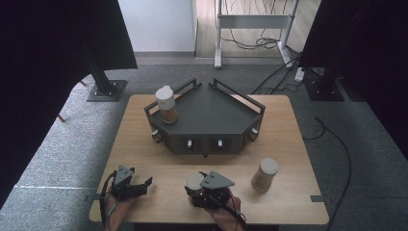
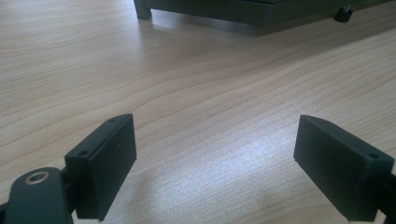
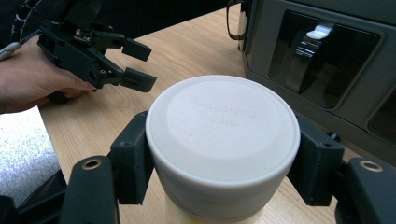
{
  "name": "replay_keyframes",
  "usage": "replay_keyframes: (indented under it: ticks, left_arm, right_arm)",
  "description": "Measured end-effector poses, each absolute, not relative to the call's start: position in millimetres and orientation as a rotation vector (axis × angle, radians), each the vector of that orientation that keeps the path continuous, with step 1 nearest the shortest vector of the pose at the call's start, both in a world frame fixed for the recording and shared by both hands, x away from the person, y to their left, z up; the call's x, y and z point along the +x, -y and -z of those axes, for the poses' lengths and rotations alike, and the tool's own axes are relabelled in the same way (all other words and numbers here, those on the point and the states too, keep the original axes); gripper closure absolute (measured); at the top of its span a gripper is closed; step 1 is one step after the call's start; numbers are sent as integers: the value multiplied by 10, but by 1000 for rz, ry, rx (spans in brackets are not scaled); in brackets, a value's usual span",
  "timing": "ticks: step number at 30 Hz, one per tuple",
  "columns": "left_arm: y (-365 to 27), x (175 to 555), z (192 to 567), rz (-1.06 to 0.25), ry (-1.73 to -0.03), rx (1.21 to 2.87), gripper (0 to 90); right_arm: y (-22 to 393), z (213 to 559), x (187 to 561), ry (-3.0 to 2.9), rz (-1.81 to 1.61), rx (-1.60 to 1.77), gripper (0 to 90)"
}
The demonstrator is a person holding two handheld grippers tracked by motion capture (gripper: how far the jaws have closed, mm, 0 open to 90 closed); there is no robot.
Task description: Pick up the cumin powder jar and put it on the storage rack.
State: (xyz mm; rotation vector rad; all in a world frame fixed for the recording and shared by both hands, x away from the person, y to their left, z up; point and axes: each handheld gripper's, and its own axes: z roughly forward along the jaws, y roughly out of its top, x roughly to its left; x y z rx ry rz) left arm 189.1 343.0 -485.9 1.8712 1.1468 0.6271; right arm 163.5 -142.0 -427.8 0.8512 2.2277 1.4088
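My right gripper (image 1: 196, 188) is shut on a spice jar (image 1: 194, 181) with a white lid, standing near the table's front edge. In the right gripper view both pads press the jar (image 3: 223, 130) just under its lid. My left gripper (image 1: 144, 187) rests low at the front left, jaws open and pointing right. Between its jaws in the left gripper view lies bare wood, with the left gripper (image 2: 215, 163) holding nothing. A second jar (image 1: 166, 104) stands upright on the left corner of the dark tray (image 1: 211, 115). A third jar (image 1: 264, 174) stands on the table, right of my right gripper.
The dark tray has raised handles at the back and small knobs along its front face (image 3: 327, 60). The wooden table (image 1: 144, 144) shows bare wood between tray and grippers. Black stands and cables lie on the carpet beyond.
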Motion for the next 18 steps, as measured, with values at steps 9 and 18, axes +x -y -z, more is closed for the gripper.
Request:
replay_keyframes:
  ticks: [9, 18]
  left_arm:
    - [-3431, 1890, 4860, -628, -1145, 1871, 126]
    - [-3429, 1880, 4861, -632, -1146, 1872, 128]
  right_arm:
    - [1447, 4166, 1667, -2218, -1405, 863, 332]
    - [1467, 4022, 1730, -2201, -1397, 869, 331]
